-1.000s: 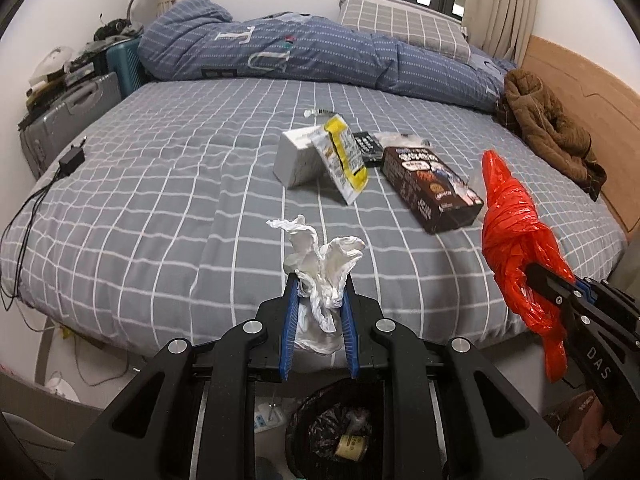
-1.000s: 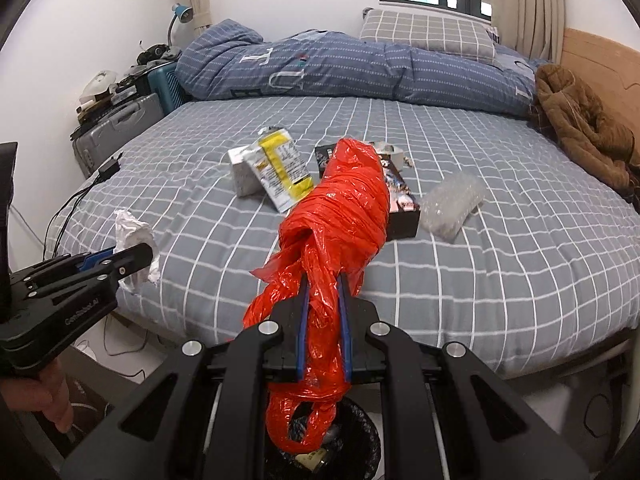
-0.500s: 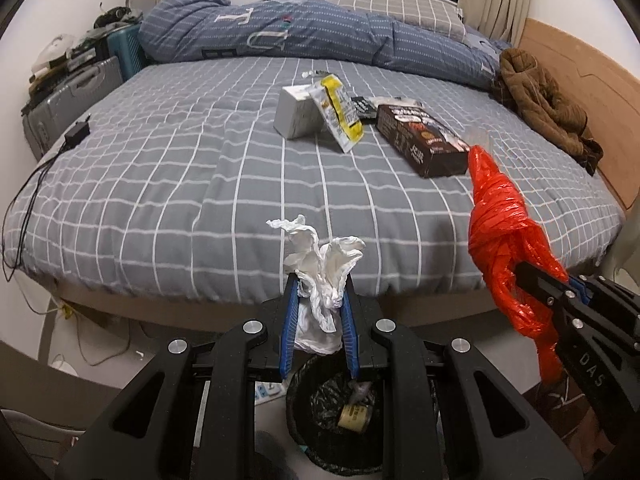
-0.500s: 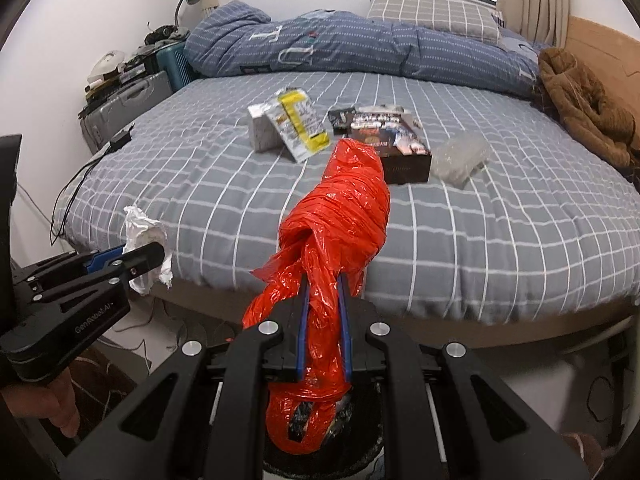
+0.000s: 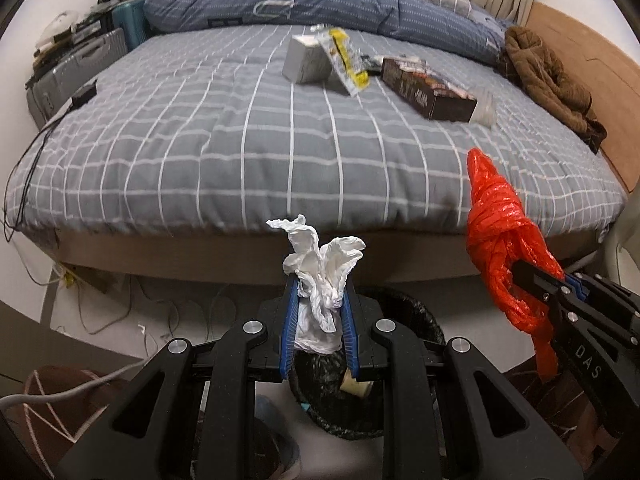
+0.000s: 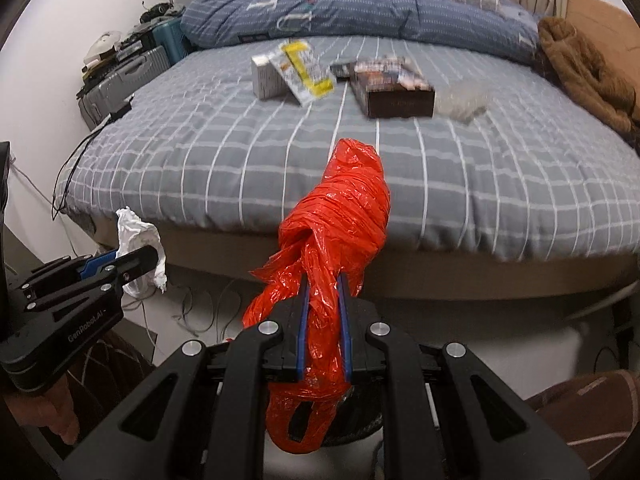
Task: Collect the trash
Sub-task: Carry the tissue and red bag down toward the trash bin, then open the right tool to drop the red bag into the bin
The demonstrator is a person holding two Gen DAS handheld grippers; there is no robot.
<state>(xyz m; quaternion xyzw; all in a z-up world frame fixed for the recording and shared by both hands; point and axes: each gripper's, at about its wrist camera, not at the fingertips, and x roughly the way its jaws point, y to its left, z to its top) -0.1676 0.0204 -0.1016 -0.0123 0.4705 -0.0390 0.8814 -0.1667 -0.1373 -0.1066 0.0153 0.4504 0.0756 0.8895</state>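
Note:
My left gripper [image 5: 319,286] is shut on a crumpled white tissue [image 5: 320,264] that sticks up from between its blue pads. Just below it stands a round bin with a black liner [image 5: 416,320], with some trash inside. My right gripper [image 6: 323,280] is shut on a knotted red plastic bag [image 6: 344,216], whose tail hangs down over the bin rim [image 6: 360,424]. In the left wrist view the red bag [image 5: 500,240] and right gripper [image 5: 520,272] show at the right. The left gripper [image 6: 136,256] with the tissue [image 6: 140,232] shows at the left of the right wrist view.
A bed with a grey checked cover [image 5: 240,140] fills the view ahead. On it lie a grey box [image 5: 304,60], a yellow snack packet [image 5: 344,60], a dark carton [image 5: 428,88] and a clear wrapper [image 6: 460,100]. A brown coat [image 5: 548,80] lies at right; suitcases [image 5: 72,72] and cables [image 5: 24,184] at left.
Both grippers have pulled back from the bed and sunk toward the floor, still holding the tissue and the red bag. The bin under them shows larger now.

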